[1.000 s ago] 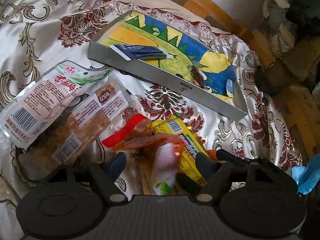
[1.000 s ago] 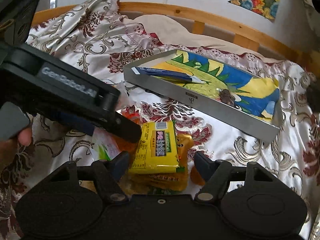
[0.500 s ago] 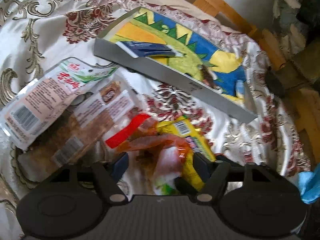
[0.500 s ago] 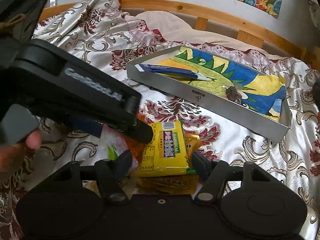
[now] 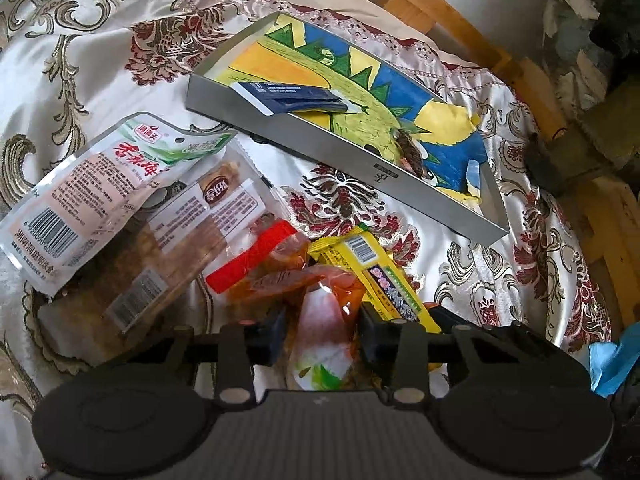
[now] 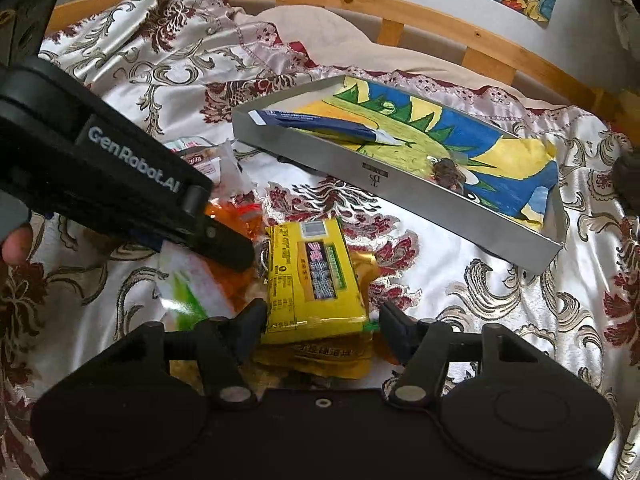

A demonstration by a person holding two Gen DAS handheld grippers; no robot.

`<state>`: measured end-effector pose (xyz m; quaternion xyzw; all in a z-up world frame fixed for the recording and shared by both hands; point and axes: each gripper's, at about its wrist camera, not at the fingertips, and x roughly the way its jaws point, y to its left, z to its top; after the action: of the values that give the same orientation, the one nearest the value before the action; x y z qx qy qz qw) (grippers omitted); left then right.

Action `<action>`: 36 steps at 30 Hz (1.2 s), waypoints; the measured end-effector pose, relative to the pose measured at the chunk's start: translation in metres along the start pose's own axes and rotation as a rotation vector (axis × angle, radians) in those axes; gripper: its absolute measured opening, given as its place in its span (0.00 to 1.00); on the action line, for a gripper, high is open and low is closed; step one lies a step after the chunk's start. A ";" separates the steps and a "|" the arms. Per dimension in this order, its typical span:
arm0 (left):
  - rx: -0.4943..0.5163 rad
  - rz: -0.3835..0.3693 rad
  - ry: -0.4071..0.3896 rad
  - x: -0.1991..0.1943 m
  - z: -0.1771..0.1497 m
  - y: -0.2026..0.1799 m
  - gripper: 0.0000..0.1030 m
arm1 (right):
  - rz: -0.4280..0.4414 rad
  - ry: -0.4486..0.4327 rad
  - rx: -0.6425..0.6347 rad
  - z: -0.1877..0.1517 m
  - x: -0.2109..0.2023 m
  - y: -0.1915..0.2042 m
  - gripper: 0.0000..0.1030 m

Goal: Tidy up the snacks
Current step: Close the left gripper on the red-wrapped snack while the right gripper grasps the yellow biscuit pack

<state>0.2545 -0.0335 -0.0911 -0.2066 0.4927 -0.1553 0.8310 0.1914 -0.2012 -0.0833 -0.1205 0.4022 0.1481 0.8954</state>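
Observation:
Snack packets lie heaped on a patterned satin bedspread. In the left wrist view my left gripper straddles an orange and white packet. Its jaws are closing, with thin gaps left at both pads. My right gripper straddles a yellow packet that lies on a gold one. Its jaws are closing too, and the right pad stands clear of the packet. Behind the heap is a silver tray lined with a colourful drawing. A blue packet lies in the tray. The left gripper's body crosses the right view from the left.
Left of the heap lie a pink and green packet, a clear packet of brown snacks and a red-topped orange packet. A wooden bed rail curves behind the tray. A blue scrap sits at the right edge.
The left jaws have narrowed a lot around the orange and white packet. The right jaws have narrowed a little around the yellow packet. Neither hand has shifted.

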 end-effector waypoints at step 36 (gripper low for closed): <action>0.105 -0.012 -0.070 -0.024 -0.017 -0.021 0.35 | -0.271 -0.111 -0.470 -0.011 -0.019 0.054 0.54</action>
<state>0.2273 -0.0438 -0.0699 -0.1707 0.4532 -0.1786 0.8565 0.1523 -0.1576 -0.0816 -0.3695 0.2872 0.1224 0.8752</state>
